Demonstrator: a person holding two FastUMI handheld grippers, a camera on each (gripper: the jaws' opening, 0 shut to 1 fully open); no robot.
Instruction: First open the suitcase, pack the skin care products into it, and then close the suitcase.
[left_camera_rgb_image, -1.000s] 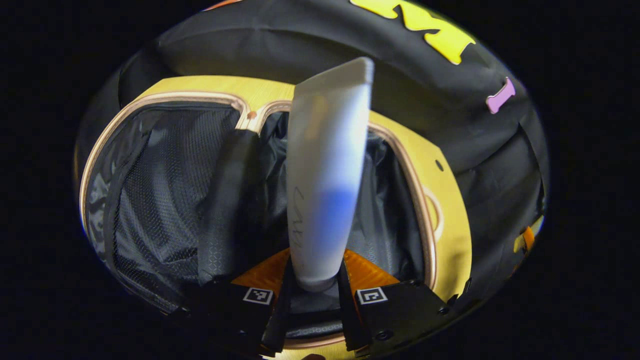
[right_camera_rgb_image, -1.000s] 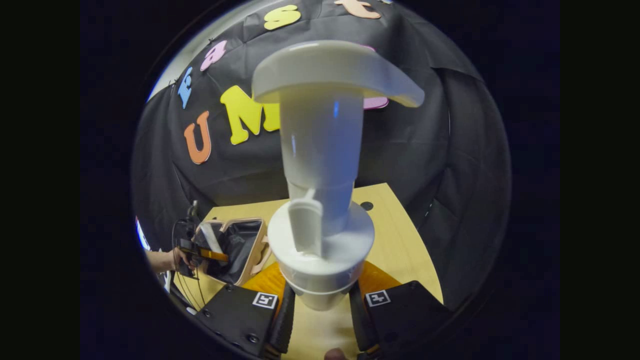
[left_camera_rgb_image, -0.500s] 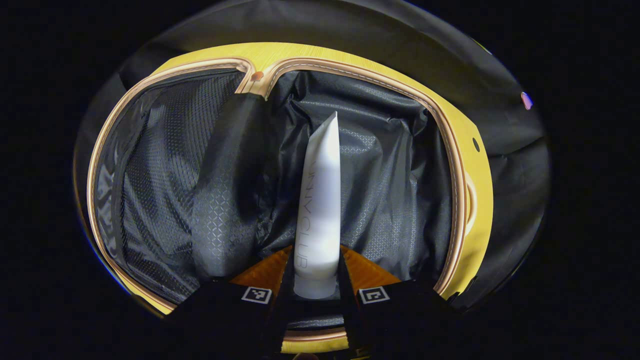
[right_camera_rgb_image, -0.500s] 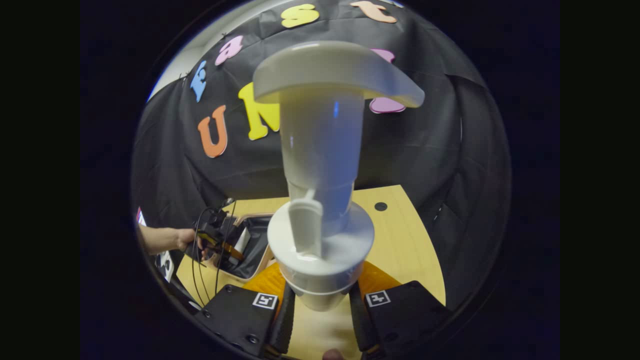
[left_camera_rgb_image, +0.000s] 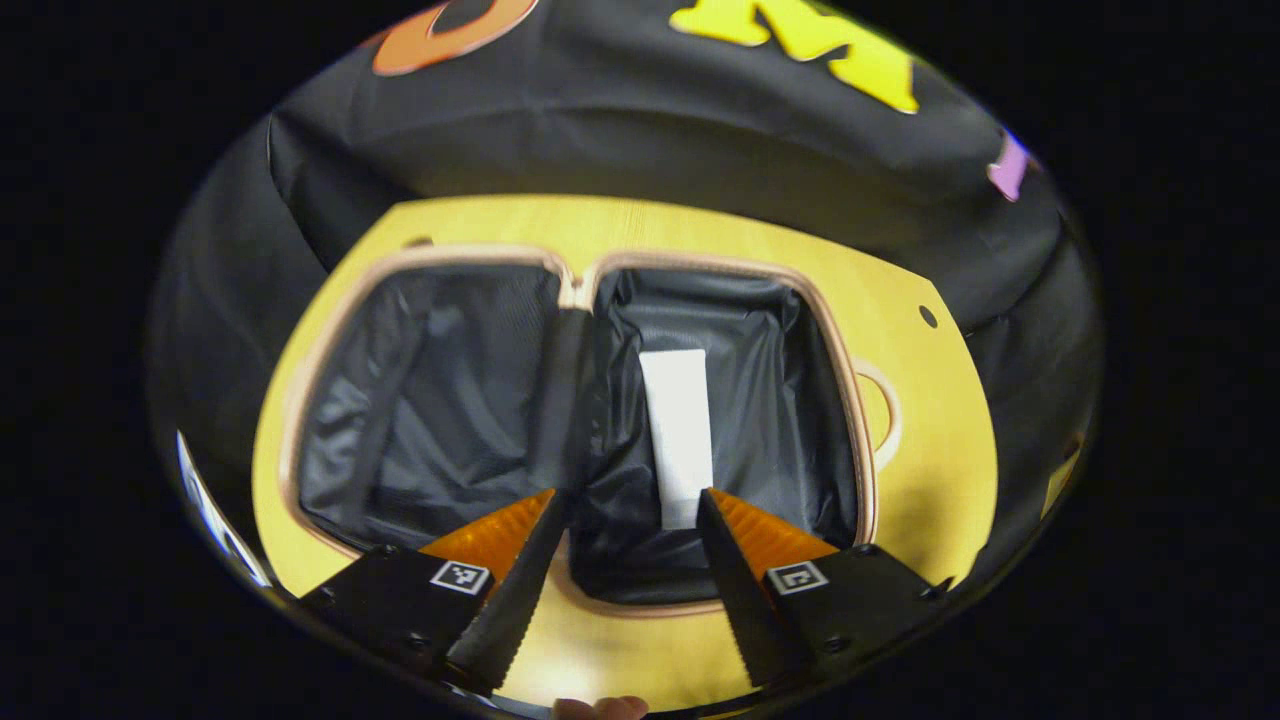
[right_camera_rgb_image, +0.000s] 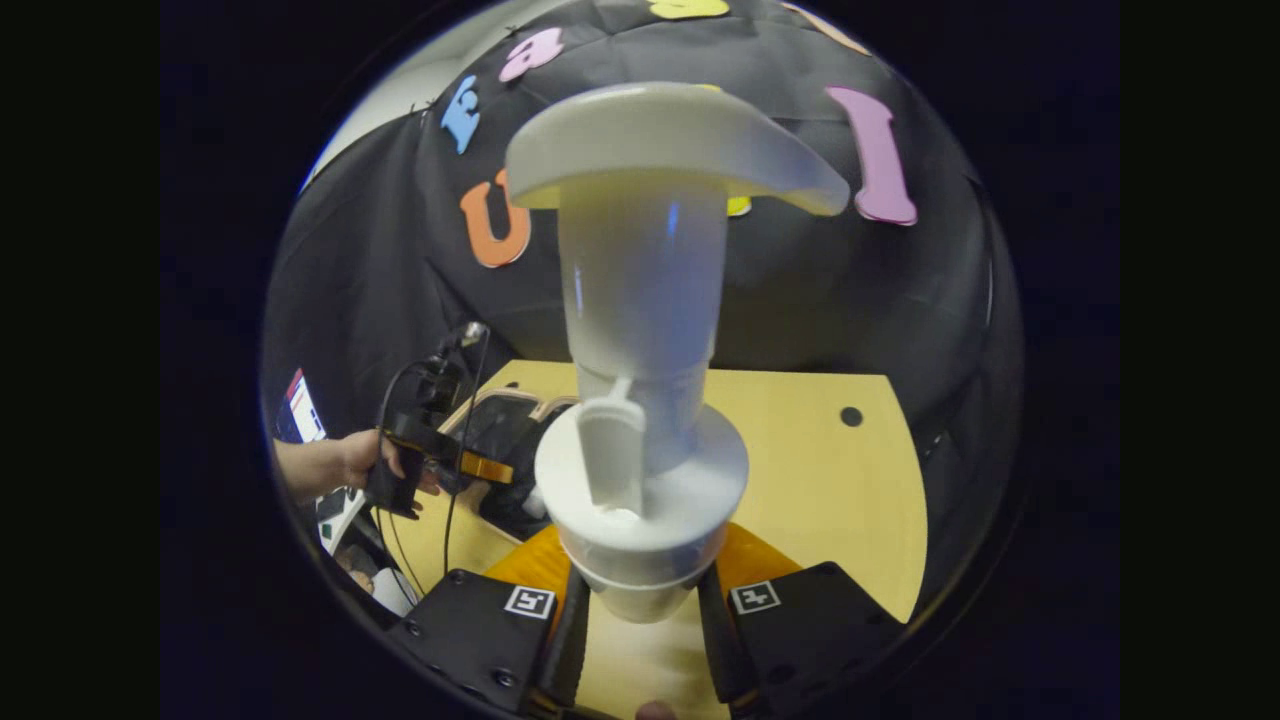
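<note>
I am holding my left gripper (left_camera_rgb_image: 620, 500) spread and empty above the open suitcase (left_camera_rgb_image: 850, 400), the white tube (left_camera_rgb_image: 678, 436) lying at 12 o'clock inside, while my right gripper (right_camera_rgb_image: 640, 600) is clamping a pump bottle (right_camera_rgb_image: 640, 400).

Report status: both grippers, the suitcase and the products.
Left gripper open, above the open suitcase. White tube lies in its right half. Right gripper shut on pump bottle, over the table. Nothing in the way.
</note>
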